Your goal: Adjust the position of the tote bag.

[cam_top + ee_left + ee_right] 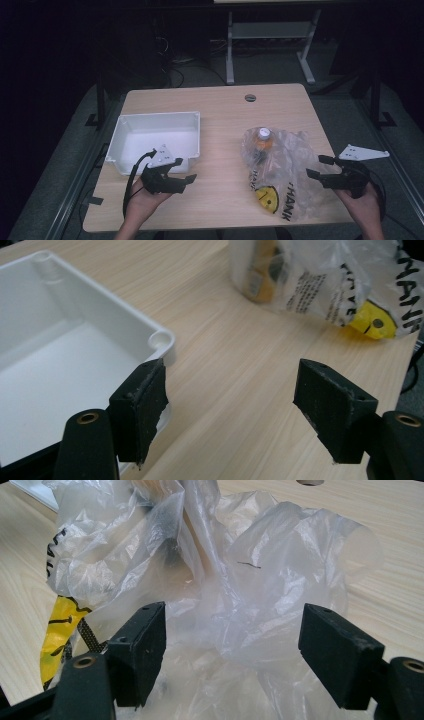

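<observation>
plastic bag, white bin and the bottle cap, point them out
plastic bag (295, 170): high view, crumpled clear middle
white bin (150, 120): high view, far wall
bottle cap (264, 133): high view, white top poking from the bag

In the high view the crumpled plastic bag (282, 172) veils what it holds: a bottle (263, 137) shows a white cap and some orange, while the dark things beside it cannot be made out. The bag's black lettering is creased and cut short, and part of its yellow smiley face (266, 197) is folded under. The person's forearms run off the bottom edge. In the left gripper view the white tray (165, 342) is cut by the left edge, and one of the fingers (142, 412) covers its near corner.
</observation>
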### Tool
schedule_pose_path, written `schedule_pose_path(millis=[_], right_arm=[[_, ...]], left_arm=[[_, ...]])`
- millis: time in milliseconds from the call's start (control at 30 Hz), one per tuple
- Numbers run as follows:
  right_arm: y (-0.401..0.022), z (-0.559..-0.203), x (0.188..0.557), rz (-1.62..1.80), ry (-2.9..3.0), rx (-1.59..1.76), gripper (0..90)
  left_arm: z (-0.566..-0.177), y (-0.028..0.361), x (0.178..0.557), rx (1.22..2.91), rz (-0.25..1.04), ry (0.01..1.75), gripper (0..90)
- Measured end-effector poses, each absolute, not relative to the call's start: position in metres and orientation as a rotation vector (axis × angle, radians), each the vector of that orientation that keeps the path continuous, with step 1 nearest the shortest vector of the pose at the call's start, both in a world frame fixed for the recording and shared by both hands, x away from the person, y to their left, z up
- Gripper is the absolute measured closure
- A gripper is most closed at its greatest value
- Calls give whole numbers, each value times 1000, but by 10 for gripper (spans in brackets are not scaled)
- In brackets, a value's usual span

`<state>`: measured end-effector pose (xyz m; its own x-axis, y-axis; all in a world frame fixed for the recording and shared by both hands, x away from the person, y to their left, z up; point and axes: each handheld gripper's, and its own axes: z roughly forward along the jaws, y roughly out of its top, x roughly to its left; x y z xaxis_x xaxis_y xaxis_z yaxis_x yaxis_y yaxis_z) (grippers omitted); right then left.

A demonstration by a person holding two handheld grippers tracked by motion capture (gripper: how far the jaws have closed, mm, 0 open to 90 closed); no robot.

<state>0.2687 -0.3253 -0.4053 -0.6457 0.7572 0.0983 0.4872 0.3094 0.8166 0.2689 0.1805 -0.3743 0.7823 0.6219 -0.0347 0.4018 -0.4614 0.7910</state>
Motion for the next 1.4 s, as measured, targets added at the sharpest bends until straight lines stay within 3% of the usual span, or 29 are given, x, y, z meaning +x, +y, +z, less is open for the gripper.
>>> schedule_pose_path(millis=[1400], right_arm=[[-327, -402, 262, 1258, 2251, 1112, 265]], left_arm=[[-335, 64, 315, 2239, 178, 525, 291]])
